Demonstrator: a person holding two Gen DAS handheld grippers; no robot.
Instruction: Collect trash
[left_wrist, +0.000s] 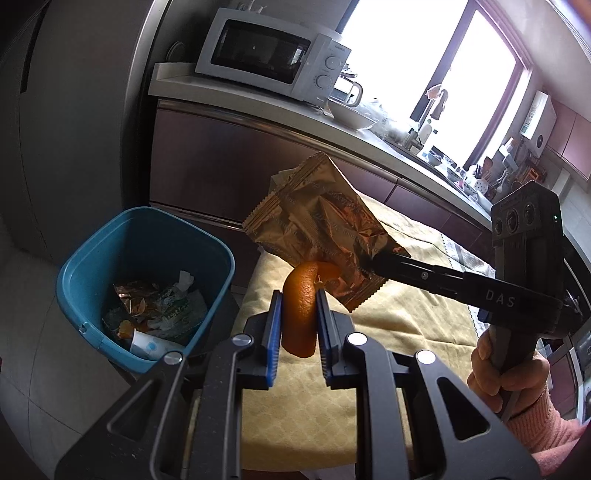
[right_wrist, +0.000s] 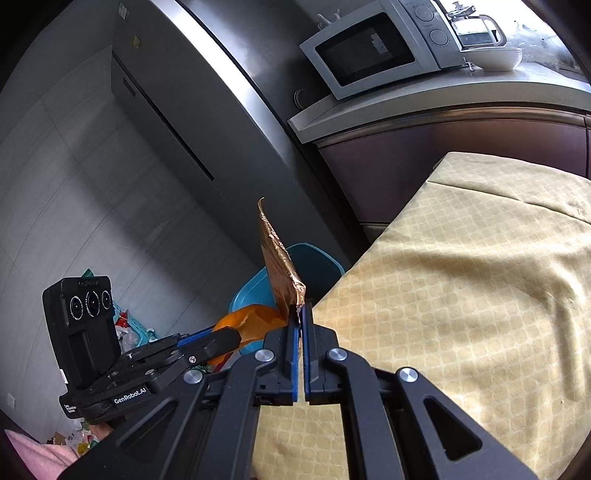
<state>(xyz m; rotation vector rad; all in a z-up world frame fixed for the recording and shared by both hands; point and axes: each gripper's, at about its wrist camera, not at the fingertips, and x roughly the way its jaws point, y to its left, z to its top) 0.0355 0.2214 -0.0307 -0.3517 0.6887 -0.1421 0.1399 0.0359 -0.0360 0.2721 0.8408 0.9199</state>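
My left gripper (left_wrist: 298, 295) is shut on a curled piece of orange peel (left_wrist: 301, 314), held over the table's left end. The right gripper (left_wrist: 367, 263), coming in from the right, is shut on a corner of a crumpled gold foil wrapper (left_wrist: 317, 229) that stands up above the peel. In the right wrist view the right gripper (right_wrist: 300, 311) pinches the wrapper (right_wrist: 277, 258) edge-on, and the left gripper (right_wrist: 236, 334) with the peel (right_wrist: 255, 319) sits just left of it. A blue bin (left_wrist: 144, 280) with several scraps inside stands on the floor left of the table; its rim (right_wrist: 255, 284) shows behind the wrapper.
A table with a yellow patterned cloth (right_wrist: 461, 277) lies under and right of both grippers. Behind it runs a counter with a white microwave (left_wrist: 273, 55) and a bowl (left_wrist: 351, 112). A tall grey fridge (right_wrist: 207, 129) stands at left. A hand in a pink sleeve (left_wrist: 517, 380) holds the right gripper.
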